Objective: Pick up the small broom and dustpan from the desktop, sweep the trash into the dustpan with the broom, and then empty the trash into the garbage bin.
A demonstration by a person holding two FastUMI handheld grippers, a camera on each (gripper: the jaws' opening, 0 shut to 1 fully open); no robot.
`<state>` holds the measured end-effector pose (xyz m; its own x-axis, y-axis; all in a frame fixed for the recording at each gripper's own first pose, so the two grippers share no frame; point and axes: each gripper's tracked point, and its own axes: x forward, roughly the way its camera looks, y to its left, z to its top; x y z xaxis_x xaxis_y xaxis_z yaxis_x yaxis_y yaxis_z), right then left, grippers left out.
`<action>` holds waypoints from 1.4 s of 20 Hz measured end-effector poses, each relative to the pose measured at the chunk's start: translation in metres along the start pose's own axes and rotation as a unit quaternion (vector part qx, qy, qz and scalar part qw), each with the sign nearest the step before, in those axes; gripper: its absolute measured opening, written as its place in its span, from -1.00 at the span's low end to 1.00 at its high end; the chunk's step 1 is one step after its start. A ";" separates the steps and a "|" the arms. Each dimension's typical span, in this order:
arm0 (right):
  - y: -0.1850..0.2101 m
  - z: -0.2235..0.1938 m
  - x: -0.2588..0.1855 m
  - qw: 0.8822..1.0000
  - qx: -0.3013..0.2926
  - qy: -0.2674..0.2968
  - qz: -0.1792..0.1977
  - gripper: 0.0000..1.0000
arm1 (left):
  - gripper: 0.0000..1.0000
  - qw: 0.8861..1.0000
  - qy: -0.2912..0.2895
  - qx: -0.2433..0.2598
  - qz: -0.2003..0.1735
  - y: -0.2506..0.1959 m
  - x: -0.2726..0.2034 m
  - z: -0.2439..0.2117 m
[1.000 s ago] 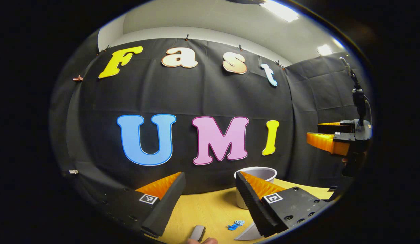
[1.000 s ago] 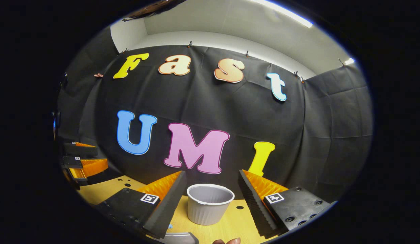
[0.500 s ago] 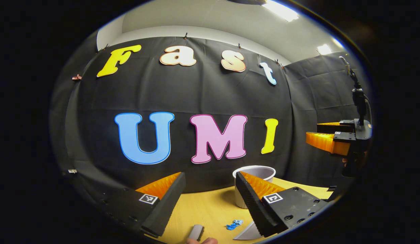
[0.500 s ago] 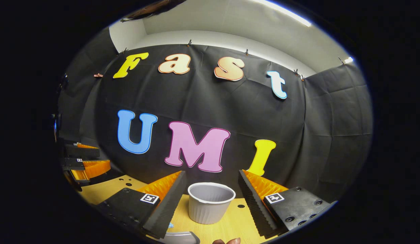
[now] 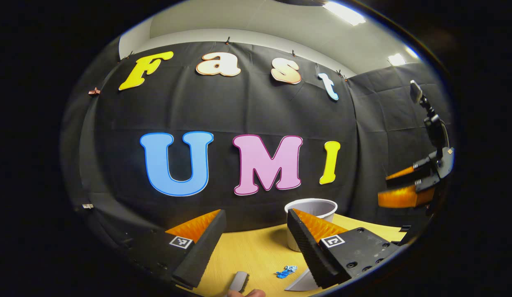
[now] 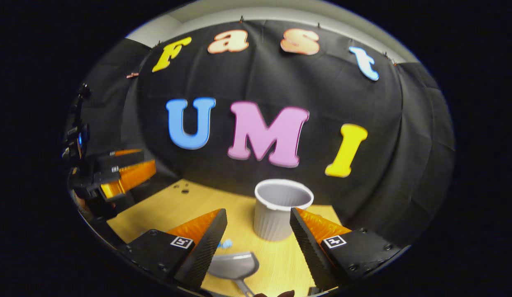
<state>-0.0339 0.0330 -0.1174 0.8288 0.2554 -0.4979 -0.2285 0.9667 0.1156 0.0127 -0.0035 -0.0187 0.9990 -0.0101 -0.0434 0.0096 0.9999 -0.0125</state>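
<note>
Hovering above the table [image 6: 173, 206], left tool [image 5: 256, 243] spread over broom [image 5: 239, 281], trash [image 5: 286, 271] beside it; right tool [image 6: 258, 239] spread over dustpan [image 6: 234, 266], bin [image 6: 280, 208] behind. Pickup not begun; both must descend to the handles.

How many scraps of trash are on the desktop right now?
1 that I can see: a blue scrap of trash on the desktop, between the broom and the dustpan, in front of the garbage bin. More may be hidden behind the hand-held gripper fingers.
</note>
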 end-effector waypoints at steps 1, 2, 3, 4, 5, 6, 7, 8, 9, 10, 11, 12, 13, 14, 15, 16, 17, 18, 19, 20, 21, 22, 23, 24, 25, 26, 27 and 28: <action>-0.003 -0.026 0.003 0.999 0.007 0.046 0.007 0.96 | 0.94 1.000 0.002 -0.004 0.001 0.001 0.000 -0.003; -0.002 -0.052 0.006 0.996 0.020 0.088 0.018 0.95 | 0.94 1.000 0.004 -0.006 0.001 0.000 -0.001 -0.004; 0.000 -0.073 0.005 0.991 0.038 0.126 0.030 0.96 | 0.94 1.000 0.005 -0.007 0.001 0.000 -0.002 -0.006; 0.006 -0.095 0.004 0.985 0.054 0.161 0.043 0.96 | 0.94 1.000 0.006 -0.006 0.001 0.000 -0.003 -0.008; 0.010 -0.113 0.000 0.978 0.062 0.190 0.053 0.97 | 0.94 1.000 0.006 -0.002 0.001 -0.001 -0.002 -0.009; 0.012 -0.133 0.001 0.972 0.061 0.217 0.060 0.97 | 0.94 1.000 0.007 0.002 0.001 -0.002 -0.002 -0.012; 0.014 -0.154 0.003 0.967 0.054 0.241 0.067 0.97 | 0.94 1.000 0.008 0.003 0.001 -0.004 -0.003 -0.016; 0.014 -0.170 0.006 0.963 0.043 0.257 0.068 0.96 | 0.94 1.000 0.010 0.002 0.000 -0.005 -0.005 -0.016; 0.020 -0.188 0.010 0.958 0.034 0.273 0.075 0.95 | 0.94 1.000 0.011 -0.001 0.001 -0.006 -0.007 -0.016; 0.025 -0.203 0.015 0.954 0.025 0.288 0.083 0.97 | 0.94 1.000 0.013 -0.002 0.002 -0.004 -0.007 -0.018; 0.029 -0.219 0.016 0.948 0.012 0.306 0.090 0.97 | 0.94 1.000 0.015 -0.003 0.004 -0.003 -0.006 -0.019; 0.032 -0.233 0.019 0.942 0.002 0.321 0.096 0.97 | 0.94 1.000 0.018 -0.002 0.006 -0.001 -0.005 -0.023; 0.036 -0.246 0.023 0.938 -0.011 0.333 0.100 0.98 | 0.94 1.000 0.021 -0.002 0.009 0.001 -0.006 -0.026; 0.040 -0.259 0.028 0.932 -0.024 0.345 0.104 0.96 | 0.94 1.000 0.023 -0.001 0.012 0.003 -0.008 -0.026; 0.044 -0.273 0.031 0.926 -0.036 0.359 0.110 0.97 | 0.94 1.000 0.025 -0.001 0.015 0.006 -0.011 -0.028; 0.043 -0.285 0.036 0.921 -0.047 0.371 0.111 0.96 | 0.94 0.999 0.027 -0.002 0.019 0.008 -0.012 -0.031; 0.046 -0.298 0.039 0.914 -0.052 0.386 0.113 0.95 | 0.94 0.999 0.029 -0.003 0.023 0.011 -0.014 -0.032; 0.049 -0.308 0.043 0.908 -0.052 0.399 0.115 0.96 | 0.94 0.999 0.032 -0.004 0.027 0.014 -0.015 -0.034; 0.051 -0.318 0.049 0.904 -0.053 0.408 0.117 0.96 | 0.94 0.999 0.033 -0.005 0.030 0.016 -0.017 -0.035; 0.050 -0.327 0.054 0.898 -0.057 0.421 0.116 0.96 | 0.94 0.999 0.034 -0.007 0.033 0.018 -0.016 -0.036; 0.052 -0.336 0.057 0.893 -0.061 0.432 0.115 0.96 | 0.94 0.999 0.036 -0.007 0.035 0.020 -0.017 -0.037; 0.053 -0.342 0.062 0.889 -0.063 0.439 0.115 0.96 | 0.94 0.999 0.038 -0.007 0.038 0.021 -0.015 -0.040; 0.054 -0.346 0.067 0.887 -0.065 0.443 0.115 0.96 | 0.94 0.998 0.039 -0.007 0.040 0.022 -0.016 -0.040; 0.055 -0.351 0.073 0.884 -0.067 0.449 0.114 0.96 | 0.94 0.998 0.039 -0.007 0.041 0.024 -0.016 -0.043; 0.055 -0.355 0.076 0.880 -0.067 0.456 0.113 0.96 | 0.94 0.998 0.040 -0.007 0.043 0.025 -0.018 -0.044; 0.054 -0.358 0.080 0.877 -0.071 0.462 0.110 0.93 | 0.94 0.998 0.041 -0.007 0.045 0.025 -0.018 -0.045; 0.053 -0.362 0.082 0.873 -0.075 0.469 0.107 0.81 | 0.94 0.998 0.042 -0.008 0.047 0.027 -0.018 -0.046; 0.053 -0.365 0.085 0.870 -0.081 0.474 0.107 0.71 | 0.94 0.998 0.043 -0.008 0.048 0.029 -0.019 -0.046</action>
<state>-0.1621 0.0990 -0.4669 -0.0170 0.2254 -0.9741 -0.4579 0.8643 0.2080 -0.0084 0.0246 -0.0645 0.9877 0.0846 -0.1312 -0.0881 0.9959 -0.0210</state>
